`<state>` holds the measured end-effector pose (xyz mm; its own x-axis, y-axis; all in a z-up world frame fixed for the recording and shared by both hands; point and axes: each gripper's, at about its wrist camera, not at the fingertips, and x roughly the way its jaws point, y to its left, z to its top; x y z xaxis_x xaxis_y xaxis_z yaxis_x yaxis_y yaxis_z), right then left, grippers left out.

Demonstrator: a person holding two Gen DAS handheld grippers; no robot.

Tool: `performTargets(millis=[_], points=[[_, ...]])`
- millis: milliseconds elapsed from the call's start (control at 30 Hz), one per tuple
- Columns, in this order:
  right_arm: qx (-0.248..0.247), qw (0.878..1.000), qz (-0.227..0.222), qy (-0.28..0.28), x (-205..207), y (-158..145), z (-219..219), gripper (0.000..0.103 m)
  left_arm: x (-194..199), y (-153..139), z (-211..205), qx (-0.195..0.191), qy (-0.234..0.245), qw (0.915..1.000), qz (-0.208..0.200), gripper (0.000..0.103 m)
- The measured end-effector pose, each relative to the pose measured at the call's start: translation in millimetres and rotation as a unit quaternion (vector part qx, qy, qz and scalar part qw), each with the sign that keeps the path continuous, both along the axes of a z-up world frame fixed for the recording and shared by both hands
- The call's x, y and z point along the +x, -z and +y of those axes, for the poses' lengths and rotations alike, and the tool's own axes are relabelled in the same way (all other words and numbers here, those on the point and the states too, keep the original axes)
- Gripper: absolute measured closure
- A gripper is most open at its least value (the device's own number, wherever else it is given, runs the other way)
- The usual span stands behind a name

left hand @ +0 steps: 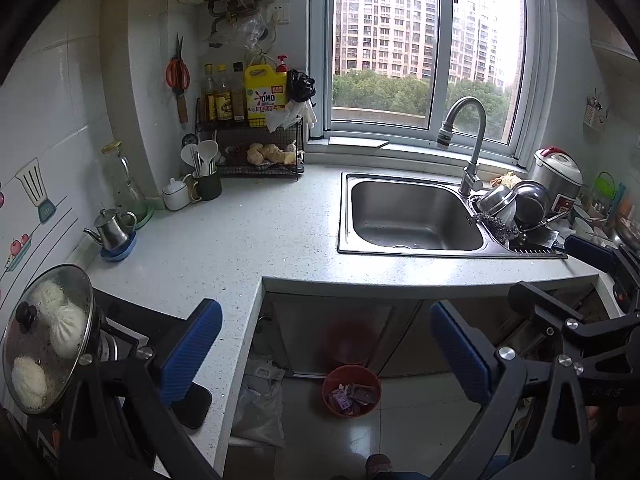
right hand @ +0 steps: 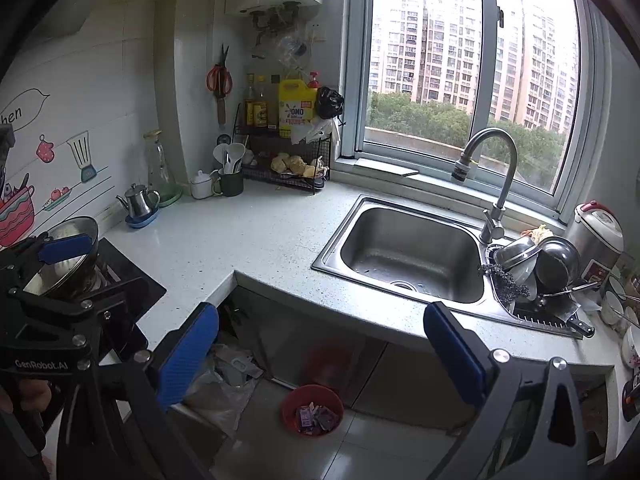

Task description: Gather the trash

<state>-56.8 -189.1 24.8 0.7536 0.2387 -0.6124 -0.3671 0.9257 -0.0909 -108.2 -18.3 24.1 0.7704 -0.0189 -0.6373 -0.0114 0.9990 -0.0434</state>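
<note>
**Trash already in the bin, both grippers empty above the counter**

Trash (left hand: pixel 352 394) lies as a heap of small wrappers inside the red bin (left hand: pixel 332 378) on the floor, below and ahead of the left gripper (left hand: pixel 326 356), seen through the gap between its spread fingers. The left gripper is released and carries nothing. The right gripper (right hand: pixel 322 358) is likewise spread wide and empty, with the same bin below it and slightly to its left.

No loose litter shows on the countertop (left hand: pixel 248 224) ahead of either tool, so my judgement is that the collecting is largely done, or that what remains lies outside these views.

Risks from here: a clear plastic bag (right hand: pixel 220 394) slumps on the floor just beside the bin, under the counter's overhang; reaching down for it could knock the light bin over and spill the wrappers. The counter edge hangs between the tools and the floor, so a hasty drop could strike it. To the left tool's near left sits a lidded pan of buns (left hand: pixel 48 340), close enough for a swinging finger to clip the lid.

The left view alone shows the buns under the glass lid. The right view alone shows the bag's crumpled contents clearly, a knife (right hand: pixel 576 322) by the drying rack, and the left tool itself off to its left.
</note>
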Motion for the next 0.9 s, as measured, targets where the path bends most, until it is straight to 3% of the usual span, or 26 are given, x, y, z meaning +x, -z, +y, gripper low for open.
performTargets(millis=[900], points=[[0.0,1.0,0.012,-0.001,-3.8,4.0,3.6,0.001,-3.3,8.5,2.3,0.008,-0.002,0.9999,0.012,0.0]])
